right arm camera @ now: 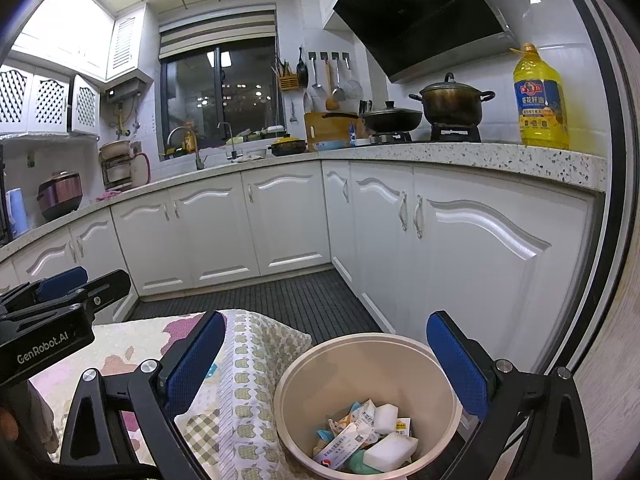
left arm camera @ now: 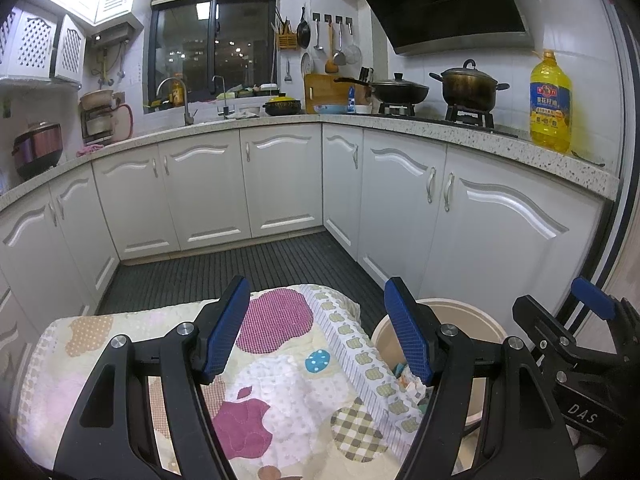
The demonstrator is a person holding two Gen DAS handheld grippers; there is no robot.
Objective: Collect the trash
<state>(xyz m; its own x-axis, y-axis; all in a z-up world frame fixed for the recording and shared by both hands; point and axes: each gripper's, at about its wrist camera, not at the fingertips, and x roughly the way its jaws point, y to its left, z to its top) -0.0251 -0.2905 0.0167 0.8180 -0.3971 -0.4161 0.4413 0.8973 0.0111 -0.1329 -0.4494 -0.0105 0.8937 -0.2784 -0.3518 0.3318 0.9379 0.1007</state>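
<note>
A beige round bin [right arm camera: 296,376] stands on the floor beside a quilt-covered surface [right arm camera: 256,360]. It holds several pieces of trash [right arm camera: 368,432]: wrappers and white sponge blocks. My right gripper [right arm camera: 324,368] is open and empty, held just above the bin's mouth. My left gripper [left arm camera: 320,332] is open and empty above the patterned quilt [left arm camera: 288,360], with the bin [left arm camera: 472,320] at its right. The right gripper also shows at the right edge of the left wrist view [left arm camera: 592,304].
White kitchen cabinets [left arm camera: 280,184] line the back and right, under a speckled counter [left arm camera: 440,128] with pots, a stove and a yellow oil bottle [left arm camera: 550,100]. A dark ribbed floor mat [left arm camera: 240,268] lies beyond the quilt.
</note>
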